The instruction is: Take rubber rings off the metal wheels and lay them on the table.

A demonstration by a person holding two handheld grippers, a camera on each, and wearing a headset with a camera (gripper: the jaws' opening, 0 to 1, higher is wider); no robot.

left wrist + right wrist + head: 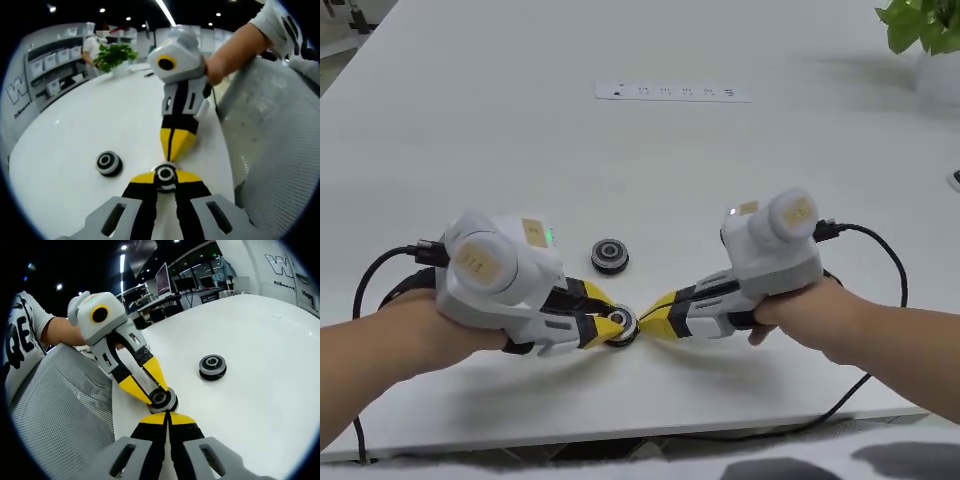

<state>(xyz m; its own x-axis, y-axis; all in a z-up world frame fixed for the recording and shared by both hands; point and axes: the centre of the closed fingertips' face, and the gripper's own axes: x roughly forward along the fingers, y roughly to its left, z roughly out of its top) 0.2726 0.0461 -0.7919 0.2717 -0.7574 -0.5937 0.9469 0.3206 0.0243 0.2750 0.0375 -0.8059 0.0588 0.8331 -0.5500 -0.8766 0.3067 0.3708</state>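
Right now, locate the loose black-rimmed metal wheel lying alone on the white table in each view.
Head view: loose wheel, centre of picture.
Left gripper view: lower left.
Right gripper view: right of centre.
Shared landmark: the second wheel, held between the yellow jaws, near it in every view.

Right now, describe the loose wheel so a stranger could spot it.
On the white table, the left claw and right claw meet near the front edge. Just beyond them lies a small dark wheel; unlike the held wheel between them, it sits alone, untouched.
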